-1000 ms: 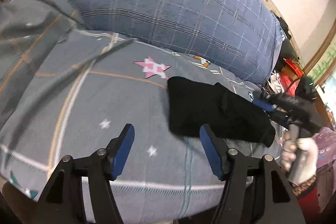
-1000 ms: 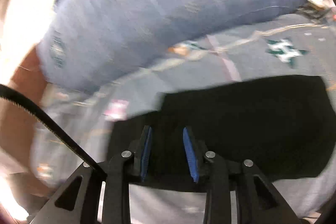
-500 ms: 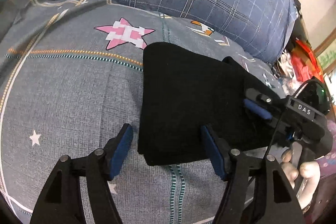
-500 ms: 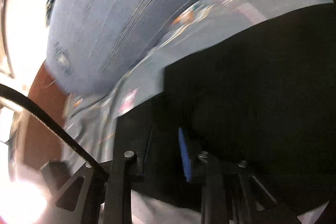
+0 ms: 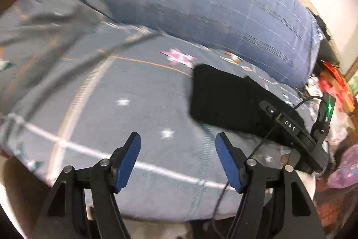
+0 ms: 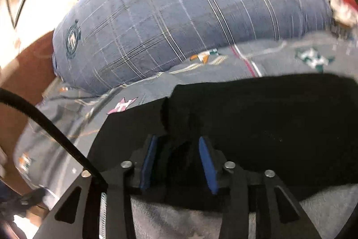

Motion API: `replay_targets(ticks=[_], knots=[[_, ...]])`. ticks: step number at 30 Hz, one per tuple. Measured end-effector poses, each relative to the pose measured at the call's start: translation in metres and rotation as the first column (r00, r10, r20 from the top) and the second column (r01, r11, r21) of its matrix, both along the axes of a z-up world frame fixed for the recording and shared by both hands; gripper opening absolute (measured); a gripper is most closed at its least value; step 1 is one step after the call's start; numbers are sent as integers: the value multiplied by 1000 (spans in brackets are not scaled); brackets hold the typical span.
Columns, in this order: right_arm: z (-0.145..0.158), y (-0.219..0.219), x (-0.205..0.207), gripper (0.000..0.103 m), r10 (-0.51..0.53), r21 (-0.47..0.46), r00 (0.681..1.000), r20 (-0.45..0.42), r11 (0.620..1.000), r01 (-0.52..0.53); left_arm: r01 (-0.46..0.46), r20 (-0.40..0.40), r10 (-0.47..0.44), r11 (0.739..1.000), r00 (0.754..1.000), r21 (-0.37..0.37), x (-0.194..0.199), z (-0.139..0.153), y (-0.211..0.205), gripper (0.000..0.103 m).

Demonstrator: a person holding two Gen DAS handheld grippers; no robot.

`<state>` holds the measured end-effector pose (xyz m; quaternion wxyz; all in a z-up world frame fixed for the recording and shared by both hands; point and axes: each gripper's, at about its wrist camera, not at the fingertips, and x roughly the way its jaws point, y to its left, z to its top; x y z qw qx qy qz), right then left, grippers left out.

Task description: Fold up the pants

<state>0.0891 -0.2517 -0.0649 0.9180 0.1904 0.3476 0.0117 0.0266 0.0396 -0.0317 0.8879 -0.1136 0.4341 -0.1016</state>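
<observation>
Left wrist view: my left gripper [image 5: 177, 160] hangs spread wide over the grey star-print bedspread [image 5: 100, 109], nothing between its blue pads. The black pants [image 5: 226, 100], folded into a block, lie ahead to the right beside the blue plaid pillow [image 5: 201, 3]. My right gripper [image 6: 177, 160] is opening, black cloth between its pads.

Grey bedsheet [image 5: 125, 91] left of black pants [image 5: 223, 100] bare, passable; blue plaid pillow [image 5: 212, 8] walls far side.
</observation>
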Motion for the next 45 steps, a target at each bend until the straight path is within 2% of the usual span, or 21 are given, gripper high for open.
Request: replay_targets(ticks=[4,7,9,11,12,13,14,15,17,18,20,24,26,33,38,40,42,45], knots=[[3,34,-5,50,44,-81,999,12,996,-43,-72,28,71,997,997,40,-27,8,18,68],[0,57,-13,51,73,-203,997,15,977,-69,-100,17,99,994,995,44,-41,14,28,68],[0,71,-17,51,91,-270,996,26,960,-80,-121,49,118,991,992,54,-49,27,33,68],[13,78,-29,51,100,-298,992,75,952,-74,-141,91,137,989,986,45,-51,43,40,69],[25,80,-38,52,105,-301,986,130,952,-62,-149,91,145,988,985,35,-48,46,43,77],[36,82,-48,66,112,-302,975,190,952,-50,-153,75,150,988,986,33,-45,45,45,81],[43,83,-57,78,120,-307,961,249,951,-40,-164,50,162,986,986,42,-42,39,46,81],[43,85,-61,99,143,-321,948,285,946,-46,-181,29,180,982,983,53,-43,29,46,81],[30,96,-53,93,183,-387,961,206,918,-92,-162,7,162,984,987,73,-49,13,35,81],[19,99,-47,85,190,-407,970,154,906,-113,-134,3,134,986,991,104,-53,7,27,81],[8,104,-45,82,215,-400,972,98,902,-159,-90,24,87,983,996,162,-61,4,12,81],[7,119,-48,82,254,-433,961,105,882,-186,-57,83,43,982,996,181,-65,11,0,81],[3,121,-46,82,249,-453,964,99,873,-179,-49,81,34,981,996,187,-67,10,-3,81],[-8,103,-35,82,187,-386,981,41,909,-157,-44,42,37,982,998,182,-62,0,-2,81],[3,98,-41,83,189,-380,978,85,914,-144,-53,29,49,985,998,161,-51,0,1,81],[7,92,-41,88,187,-362,976,111,922,-135,-73,28,70,987,997,144,-44,0,7,81],[1,89,-35,88,175,-361,982,70,922,-138,-80,27,77,987,997,138,-43,-3,9,81],[-6,92,-29,88,175,-350,984,24,924,-156,-36,-8,38,988,999,153,-46,-14,2,81]])
